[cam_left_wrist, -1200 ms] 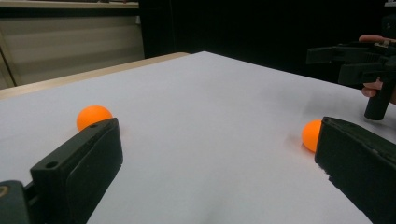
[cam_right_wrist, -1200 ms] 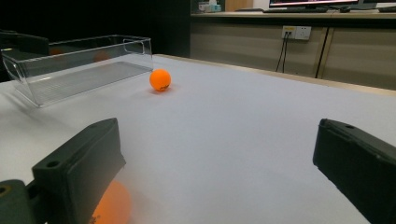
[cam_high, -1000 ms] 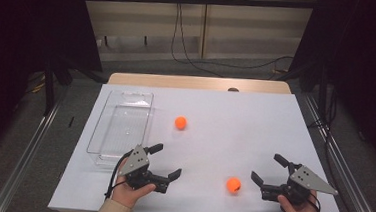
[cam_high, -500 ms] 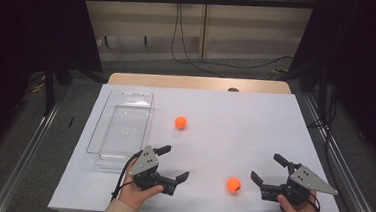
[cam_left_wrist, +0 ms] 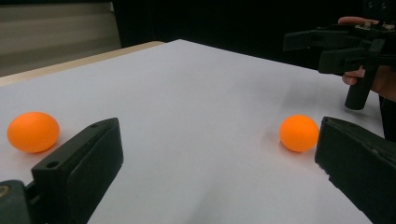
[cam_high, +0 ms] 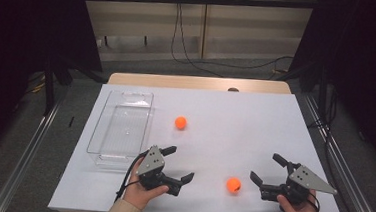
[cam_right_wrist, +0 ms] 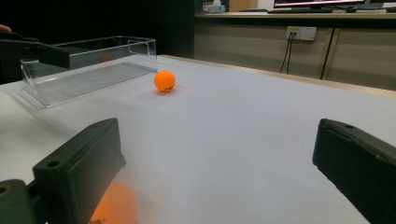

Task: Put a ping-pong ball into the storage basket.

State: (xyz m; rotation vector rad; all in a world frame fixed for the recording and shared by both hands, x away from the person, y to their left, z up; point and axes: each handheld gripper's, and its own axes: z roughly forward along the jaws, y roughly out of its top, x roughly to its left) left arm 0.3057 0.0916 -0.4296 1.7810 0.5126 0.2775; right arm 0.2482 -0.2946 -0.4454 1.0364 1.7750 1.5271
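Turned rightward since earlier, the left tongs (cam_high: 181, 163) gape empty on the white worktop (cam_high: 235, 114), right tongs (cam_high: 266, 168) equally agape beside the near ball (cam_high: 233, 184); the left gripper view shows bare worktop between both balls.

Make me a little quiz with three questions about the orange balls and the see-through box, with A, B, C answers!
1. Where is the clear box?
A. on the table's left part
B. on the table's right part
C. on the floor

2. How many orange balls lie on the table?
A. one
B. two
C. four

3. What is in the clear box?
A. both balls
B. one ball
C. nothing

Answers:
1 A, in the high view it lies left of the far ball.
2 B, the far ball, and the near ball between the left hand-held gripper and the right hand-held gripper.
3 C, its bottom is bare.
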